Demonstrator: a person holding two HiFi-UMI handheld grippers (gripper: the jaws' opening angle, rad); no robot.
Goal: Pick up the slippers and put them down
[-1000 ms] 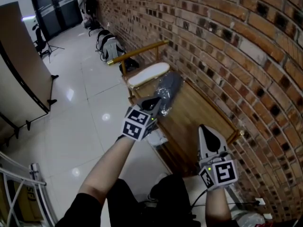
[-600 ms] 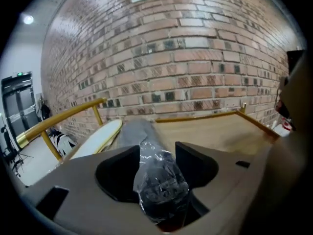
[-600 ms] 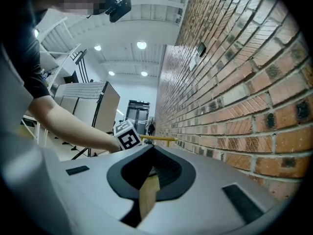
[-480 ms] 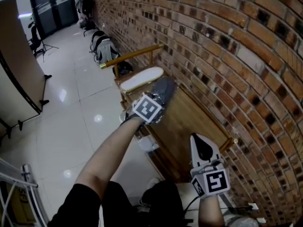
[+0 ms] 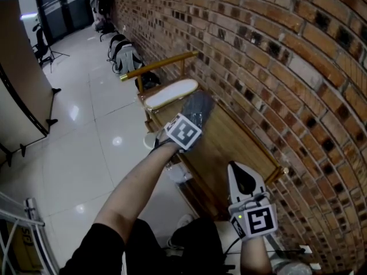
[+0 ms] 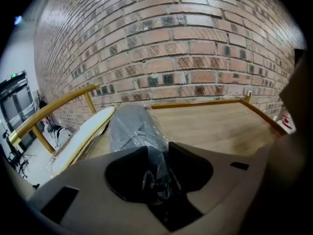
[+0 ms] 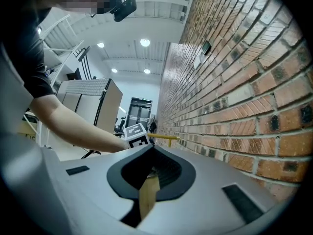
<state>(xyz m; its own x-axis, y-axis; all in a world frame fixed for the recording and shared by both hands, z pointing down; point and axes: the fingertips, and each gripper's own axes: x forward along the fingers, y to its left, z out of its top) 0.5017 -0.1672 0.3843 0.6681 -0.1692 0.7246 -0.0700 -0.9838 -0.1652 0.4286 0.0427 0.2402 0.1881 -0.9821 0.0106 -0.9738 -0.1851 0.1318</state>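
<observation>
A grey slipper in a clear plastic wrap (image 5: 198, 107) lies on the wooden bench (image 5: 232, 145) by the brick wall. My left gripper (image 5: 189, 125) points down at its near end. In the left gripper view the crumpled wrap (image 6: 155, 173) sits in the gap of the left gripper (image 6: 157, 148). Its jaws are closing, with a gap still showing between them. The slipper (image 6: 129, 129) stretches away from the jaws. My right gripper (image 5: 234, 166) hovers level over the bench's near end. In its own view the right gripper (image 7: 152, 151) has its tips together and holds nothing.
A white slipper-shaped piece (image 5: 171, 93) lies at the bench's far end under a wooden rail (image 5: 160, 65). The brick wall (image 5: 275, 67) runs along the right. Bags (image 5: 123, 53) stand on the tiled floor (image 5: 86, 142) further back. A low raised edge (image 6: 195, 103) borders the bench.
My left gripper has come forward and down with the grey slipper, which now lies flat on the bench. The right gripper has stayed where it was.
</observation>
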